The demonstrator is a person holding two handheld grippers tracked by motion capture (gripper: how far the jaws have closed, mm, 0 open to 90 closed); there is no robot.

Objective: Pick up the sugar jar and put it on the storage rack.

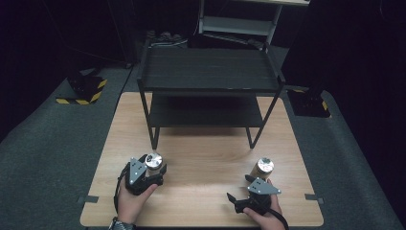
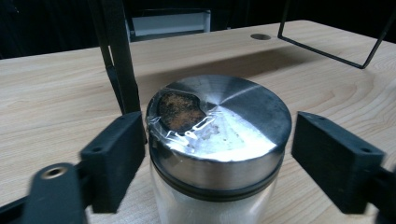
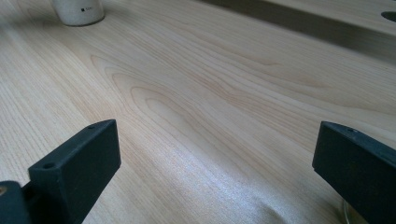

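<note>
On the near left of the tabletop (image 1: 206, 158), seen from the high view, my left hand-held gripper (image 1: 152, 165) sits around the left jar (image 1: 153, 162), low and level, prob so the pads meet the lid band rather than the glass. The right hand-held gripper (image 1: 241, 190) rests near the right jar (image 1: 263, 168), angled off toward the middle, jar just beside it, not between the jaws. The black shelf rack (image 1: 209, 76) stands behind, both levels bare, so I judge the jars are headed there.

In the left gripper view, the steel lid (image 2: 219, 116) w/ a brown smear under torn film is right between my jaws. The left pad (image 2: 114, 158) is at the rim or touching; the right pad (image 2: 334, 158) is apart w/ a gap. So partly closed, no firm grip yet. The high view can't show that gap.

In the right gripper view, my jaws are wide open over bare wood, nothing between them; a glass edge (image 3: 348, 213) peeks by the right jaw.
</note>
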